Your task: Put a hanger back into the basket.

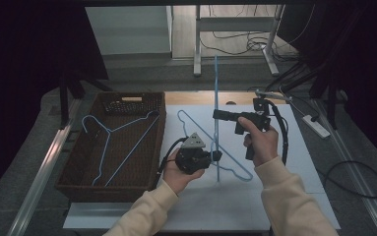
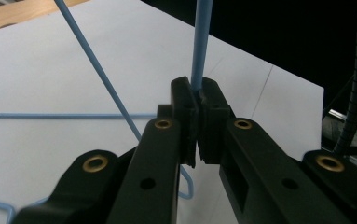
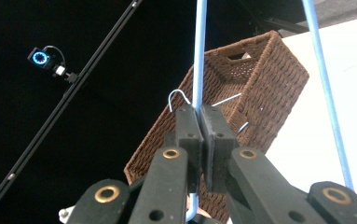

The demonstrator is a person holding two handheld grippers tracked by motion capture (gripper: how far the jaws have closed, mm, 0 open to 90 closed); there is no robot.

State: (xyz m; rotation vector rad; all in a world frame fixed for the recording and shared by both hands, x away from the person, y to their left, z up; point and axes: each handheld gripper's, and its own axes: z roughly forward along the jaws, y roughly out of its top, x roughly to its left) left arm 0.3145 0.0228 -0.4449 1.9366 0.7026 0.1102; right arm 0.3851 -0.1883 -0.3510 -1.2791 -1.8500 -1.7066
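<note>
- Two tools grip one blue hanger [image 1: 216, 98], which stands on edge above the white tabletop [image 1: 304, 167], its straight bar rising near upright in the high view.
- Left tool [image 1: 217, 156] is clamped on the bar low down; in the left gripper view its jaws are shut with the blue wire [image 2: 199, 46] rising out between the tips.
- Right tool [image 1: 217, 114] is clamped on the same bar higher up, jaws closed on it in the right gripper view, the wire [image 3: 198, 56] running straight up and down through them.
- Basket [image 1: 112, 142] lies to the left of both tools, well apart from the held hanger; the left tool is the nearer one.
- One more hanger [image 1: 109, 142] already lies flat inside the basket, its long axis running along the basket's length.
- Judged from this, the held hanger must swing left and tip flat, long axis along the basket, to drop in beside the other.
- No brand, label or readable writing shows on any of it.
</note>
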